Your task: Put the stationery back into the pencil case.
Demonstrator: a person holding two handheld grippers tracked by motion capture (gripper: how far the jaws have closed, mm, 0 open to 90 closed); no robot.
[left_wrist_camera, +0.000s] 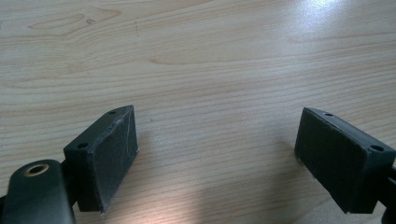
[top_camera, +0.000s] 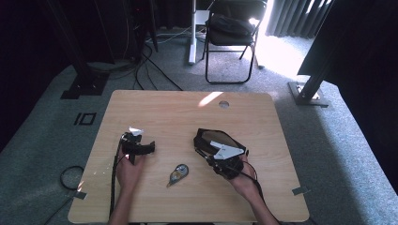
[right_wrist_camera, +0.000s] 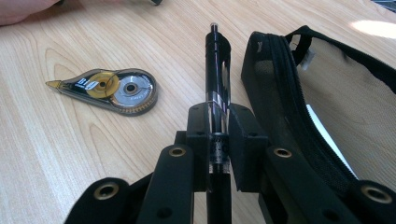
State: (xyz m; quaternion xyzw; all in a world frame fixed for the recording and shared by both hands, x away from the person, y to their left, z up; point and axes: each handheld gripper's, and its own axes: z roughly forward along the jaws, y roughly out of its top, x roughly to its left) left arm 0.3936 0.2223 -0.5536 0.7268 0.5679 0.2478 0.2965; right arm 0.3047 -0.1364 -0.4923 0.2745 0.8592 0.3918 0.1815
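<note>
In the right gripper view my right gripper is shut on a black pen, which points away along the jaws, low over the table. A black mesh zip pouch lies open right beside the pen. In the high view the right gripper sits at the near edge of that pouch. A correction tape dispenser lies flat between the two hands. My left gripper rests at the table's left; its jaws stand wide open over bare wood, with nothing between them.
The wooden table has a round cable hole near its far edge. Beyond it on the carpet stand a black folding chair and frame posts. Cables lie on the floor at left.
</note>
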